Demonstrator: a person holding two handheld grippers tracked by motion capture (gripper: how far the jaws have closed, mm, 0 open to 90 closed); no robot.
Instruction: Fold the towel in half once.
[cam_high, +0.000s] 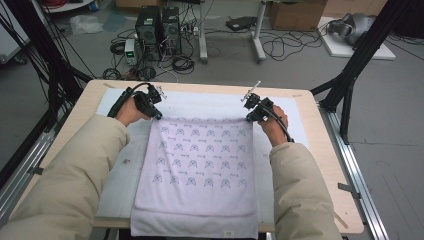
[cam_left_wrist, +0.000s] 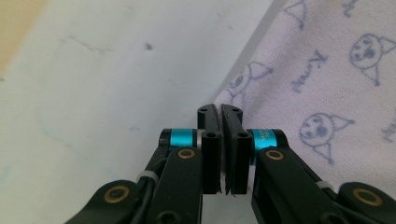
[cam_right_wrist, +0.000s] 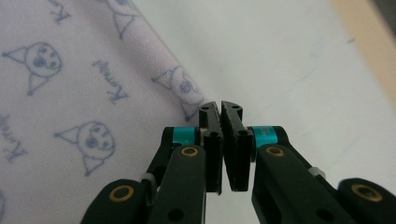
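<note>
Sleeves in cream padded fabric come in from the near edge of the high view, one on each side of a towel (cam_high: 200, 165) printed with small cartoon faces. It lies flat on a white mat (cam_high: 112, 175) that covers the wooden tabletop (cam_high: 327, 165). Its near hem hangs just over the tabletop's front edge, and its long axis runs away from the person toward the far side.

Farther out, each hand sits at one far corner of the cloth. The left gripper (cam_high: 156, 114) is at the far left corner and the right gripper (cam_high: 251, 116) at the far right corner, well apart from each other with the towel's far hem stretched between them. Neither hand is nearer than the other; they stand about level.

In the left gripper view the jaws are closed together, and the towel's corner (cam_left_wrist: 224, 95) meets their tips from the right. In the right gripper view the jaws are likewise closed, and the corner (cam_right_wrist: 196, 105) meets their tips from the left. Whether cloth is actually pinched between the pads I cannot tell: the corner reaches the tips but no fabric shows in the slit.

Judging from this, the coming move turns on both corners being at the jaw tips, with the body of the cloth lying back toward the person, so a fold would bring the far hem nearward along the long axis.

Beyond the tabletop, computer towers (cam_high: 157, 27) and loose cables sit on the floor.
</note>
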